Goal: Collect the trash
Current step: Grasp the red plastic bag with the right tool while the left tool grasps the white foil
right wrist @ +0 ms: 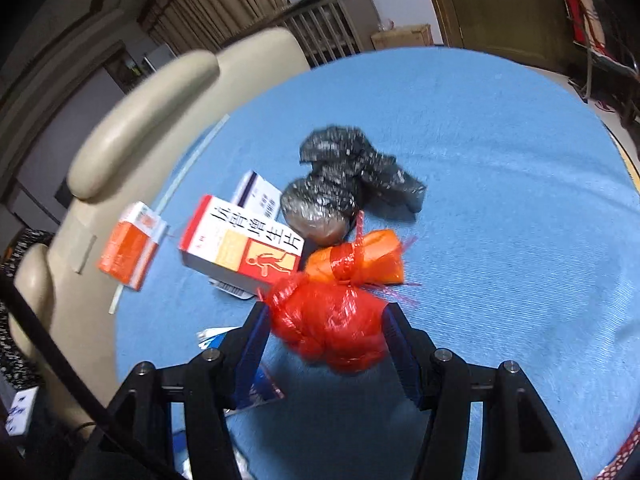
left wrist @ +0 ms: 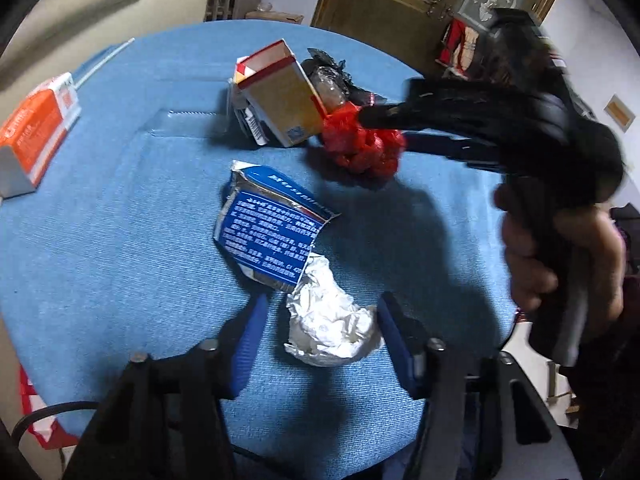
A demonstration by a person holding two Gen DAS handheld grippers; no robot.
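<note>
L gripper (left wrist: 320, 328) straddles crumpled white paper (left wrist: 332, 328), jaws part-open, right pad touching, no clamp yet. R gripper (right wrist: 326, 332) grips red mesh bag (right wrist: 328, 328) for removal as trash.

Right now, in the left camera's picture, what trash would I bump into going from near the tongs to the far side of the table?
Crumpled white paper → torn blue packet → red mesh bag → open red-and-yellow box → black plastic bag.
</note>
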